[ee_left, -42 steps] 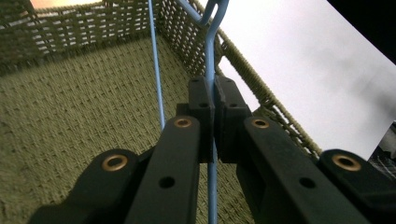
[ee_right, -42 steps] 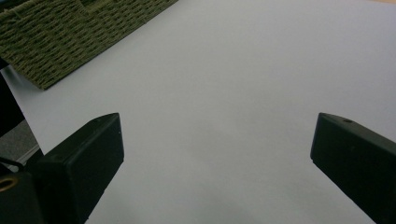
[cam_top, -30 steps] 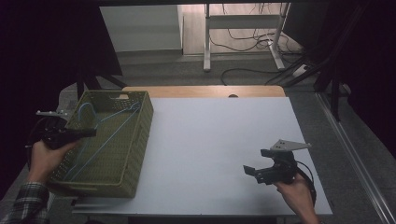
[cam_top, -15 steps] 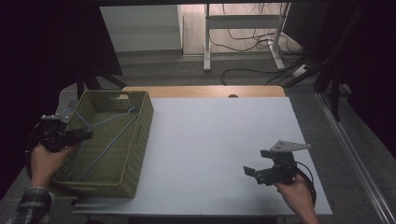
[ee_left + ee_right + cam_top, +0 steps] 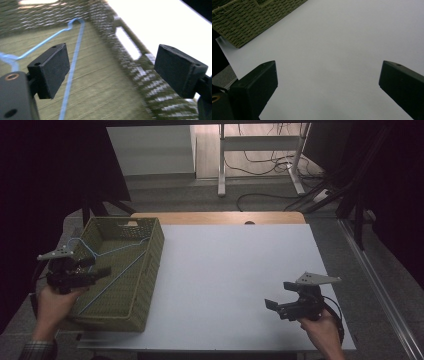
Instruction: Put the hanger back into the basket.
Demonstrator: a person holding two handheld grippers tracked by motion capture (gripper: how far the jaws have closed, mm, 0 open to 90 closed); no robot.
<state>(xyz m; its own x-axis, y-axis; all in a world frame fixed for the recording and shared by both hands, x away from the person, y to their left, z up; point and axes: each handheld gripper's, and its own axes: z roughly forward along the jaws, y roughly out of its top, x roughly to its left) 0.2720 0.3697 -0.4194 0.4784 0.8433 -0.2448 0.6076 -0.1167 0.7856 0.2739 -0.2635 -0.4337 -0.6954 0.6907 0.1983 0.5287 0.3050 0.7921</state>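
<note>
white table [image 5: 235, 270], green woven basket [image 5: 145, 270] at left, dark room

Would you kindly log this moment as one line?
left gripper: jaws open, over basket | blue hanger: lying in basket, ungripped | right gripper: jaws open, over bare white table

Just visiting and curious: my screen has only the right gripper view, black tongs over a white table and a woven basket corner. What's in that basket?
Observer: A blue wire hanger lies in the green basket.
Operator: Is anyone reaching for it?
Observer: The left tongs hover over the basket, jaws open, nothing between them.
Operator: And where are my tongs on the table?
Observer: The right tongs sit open above the white table near its front right corner, well away from the basket.
</note>
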